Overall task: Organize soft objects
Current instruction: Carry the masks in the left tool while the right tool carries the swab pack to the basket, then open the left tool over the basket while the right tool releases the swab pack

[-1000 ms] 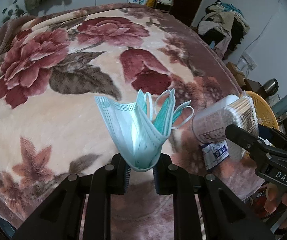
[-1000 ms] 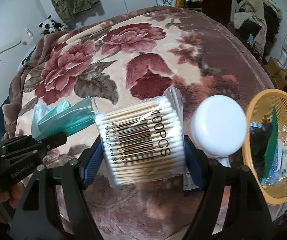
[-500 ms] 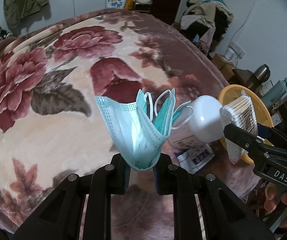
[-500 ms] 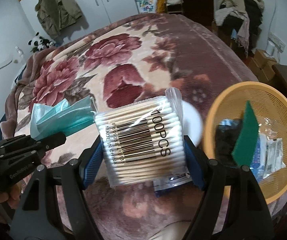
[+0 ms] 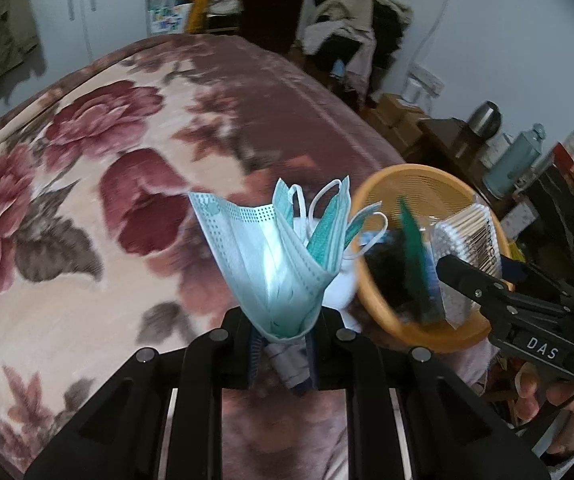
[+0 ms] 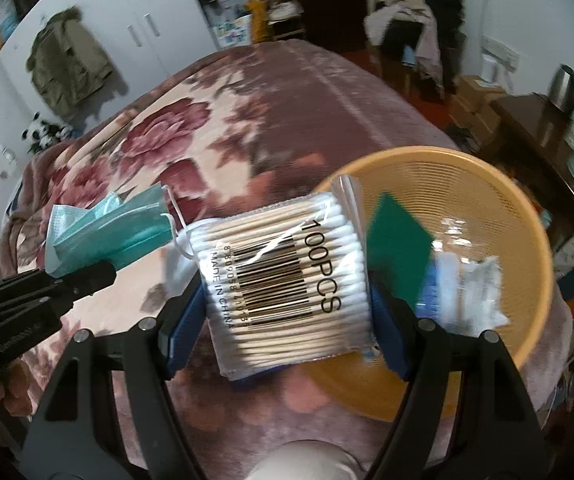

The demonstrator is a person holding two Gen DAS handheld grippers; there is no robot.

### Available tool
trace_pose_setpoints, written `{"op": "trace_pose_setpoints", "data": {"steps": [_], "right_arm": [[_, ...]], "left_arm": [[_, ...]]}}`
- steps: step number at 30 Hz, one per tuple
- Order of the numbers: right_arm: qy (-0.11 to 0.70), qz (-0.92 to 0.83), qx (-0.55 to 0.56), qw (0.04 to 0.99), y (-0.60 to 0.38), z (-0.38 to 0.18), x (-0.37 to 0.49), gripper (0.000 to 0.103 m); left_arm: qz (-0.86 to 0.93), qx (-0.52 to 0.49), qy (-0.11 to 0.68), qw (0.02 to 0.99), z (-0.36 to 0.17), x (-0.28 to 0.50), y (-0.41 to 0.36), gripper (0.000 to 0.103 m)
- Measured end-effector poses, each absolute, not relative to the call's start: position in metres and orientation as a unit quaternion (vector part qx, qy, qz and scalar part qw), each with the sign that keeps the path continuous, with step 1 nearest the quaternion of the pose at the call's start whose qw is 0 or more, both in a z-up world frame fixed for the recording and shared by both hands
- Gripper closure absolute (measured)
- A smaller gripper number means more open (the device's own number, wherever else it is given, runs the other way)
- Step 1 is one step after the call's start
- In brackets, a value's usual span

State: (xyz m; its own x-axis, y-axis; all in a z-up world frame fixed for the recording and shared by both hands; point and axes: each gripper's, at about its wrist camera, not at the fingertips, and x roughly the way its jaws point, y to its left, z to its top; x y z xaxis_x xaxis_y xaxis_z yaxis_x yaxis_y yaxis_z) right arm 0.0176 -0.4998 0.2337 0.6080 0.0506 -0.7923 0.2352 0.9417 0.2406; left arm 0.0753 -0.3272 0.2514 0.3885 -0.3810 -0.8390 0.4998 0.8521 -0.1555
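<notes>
Your two grippers hang over a bed [image 5: 87, 208] spread with a rose-patterned blanket [image 6: 191, 120], and the view is smeared with motion blur. At the bed's right edge sits a round orange basket [image 6: 499, 208]; it already holds a green sponge [image 6: 399, 248], some clear wrapped packets [image 6: 471, 284] and something dark that you cannot make out from the left wrist view. Your right gripper [image 6: 287, 312] has its blue pads pressed on both ends of a clear pack of cotton swabs [image 6: 283, 280] (barcode side up, printed "100PCS"), and the pack sits over the basket's near-left rim without touching the sponge beside it. Your left gripper [image 5: 283, 344] is pressed nearly together, pinching the folded bottom of a bunch of pale blue face masks [image 5: 271, 260]; the masks fan upward from the pads, their white ear loops sticking out toward the basket. The masks are held above the blanket just left of the basket. A white object [image 5: 339, 288] lies behind them, mostly hidden. Your hand [image 5: 559, 412] shows under the right gripper's handle.
</notes>
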Motion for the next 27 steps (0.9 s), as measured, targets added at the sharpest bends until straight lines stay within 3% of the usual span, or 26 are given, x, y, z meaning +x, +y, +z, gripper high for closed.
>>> {"op": "trace_pose_setpoints", "data": {"steps": [17,27], "right_arm": [[0.407,-0.151,0.266,0.861,-0.632,0.226,-0.028,0.027],[0.409,-0.124,0.298,0.853,-0.648,0.204,-0.008,0.025]], "left_arm": [[-0.374,0.094,0.516,0.765,0.217,0.048,-0.497,0.085],[-0.388,0.110,0.538,0.740,0.184,0.040,-0.529,0.084]]}}
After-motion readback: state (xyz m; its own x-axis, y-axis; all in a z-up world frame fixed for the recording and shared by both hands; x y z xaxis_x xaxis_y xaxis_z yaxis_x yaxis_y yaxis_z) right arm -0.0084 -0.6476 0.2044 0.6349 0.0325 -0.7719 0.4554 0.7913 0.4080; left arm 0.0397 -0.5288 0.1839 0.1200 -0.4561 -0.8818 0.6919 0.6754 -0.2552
